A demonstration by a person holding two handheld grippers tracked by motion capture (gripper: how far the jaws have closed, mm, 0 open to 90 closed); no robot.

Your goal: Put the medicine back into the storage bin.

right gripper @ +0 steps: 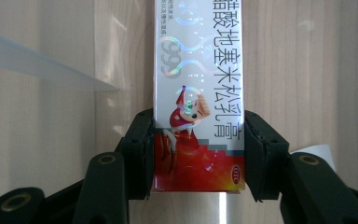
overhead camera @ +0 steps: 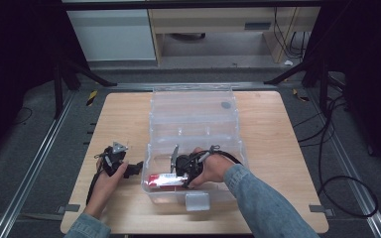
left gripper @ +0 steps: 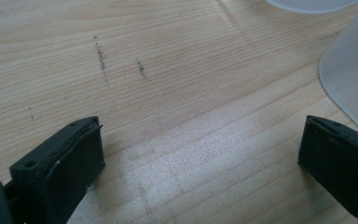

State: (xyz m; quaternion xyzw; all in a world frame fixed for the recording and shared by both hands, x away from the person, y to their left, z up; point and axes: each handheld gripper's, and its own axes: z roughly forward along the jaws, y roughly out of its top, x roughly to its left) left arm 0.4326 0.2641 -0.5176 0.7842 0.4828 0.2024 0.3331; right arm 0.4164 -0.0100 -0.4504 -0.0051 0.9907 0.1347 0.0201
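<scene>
A red and white medicine carton (overhead camera: 164,179) (right gripper: 198,93) lies in the near compartment of a clear plastic organiser box (overhead camera: 194,116). My right gripper (overhead camera: 178,174) (right gripper: 198,154) is shut on the carton's red end, one jaw on each long side. My left gripper (overhead camera: 138,168) (left gripper: 200,149) rests on the wooden table (overhead camera: 124,114) just left of the box, open, with only bare wood between its jaws. The box's rounded corner (left gripper: 349,79) shows at the right in the left gripper view.
The box's lid (overhead camera: 193,101) lies open toward the far side, and a latch tab (overhead camera: 197,201) sticks out at its near edge. Dark floor, metal rails and cables surround the table. A pale cabinet (overhead camera: 114,34) stands beyond.
</scene>
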